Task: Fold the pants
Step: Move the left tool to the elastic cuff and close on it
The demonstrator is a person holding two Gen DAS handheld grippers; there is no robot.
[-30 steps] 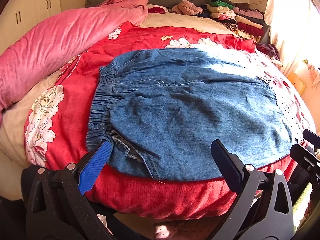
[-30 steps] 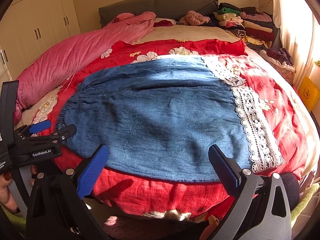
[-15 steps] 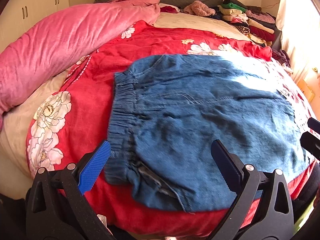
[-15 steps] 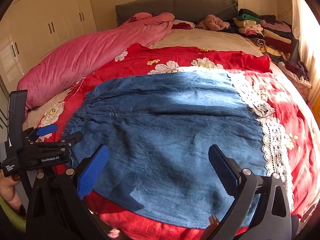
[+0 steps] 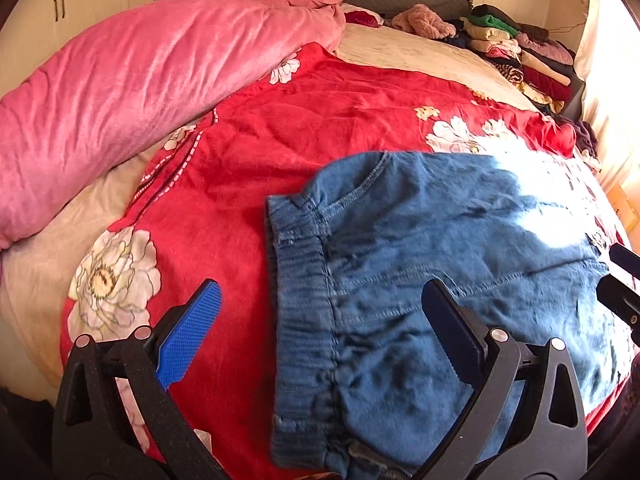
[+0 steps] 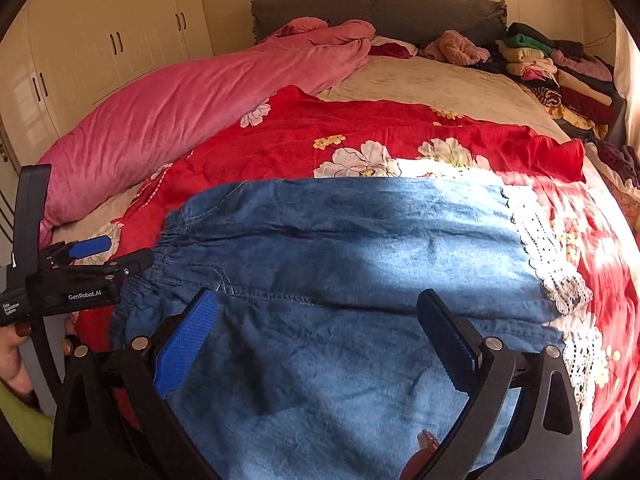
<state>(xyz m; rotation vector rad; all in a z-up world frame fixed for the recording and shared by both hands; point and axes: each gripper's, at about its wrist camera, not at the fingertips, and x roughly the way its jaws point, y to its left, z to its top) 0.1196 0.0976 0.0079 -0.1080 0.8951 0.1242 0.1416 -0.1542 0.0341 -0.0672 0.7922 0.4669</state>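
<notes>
Pants flat on bed | lace hem only right view | both tools released

Strong daylight enters from the right, burning a white patch across the blue denim pants and the red flowered bedspread; the white lace trim is nearly washed out. Nearer denim lies in soft shadow. Both fisheye views bend hard outward, corners vignetted black. Left-wrist denim looks slightly motion-blurred.

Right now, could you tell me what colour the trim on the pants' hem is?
White lace trim, clearest in the right wrist view.
</notes>
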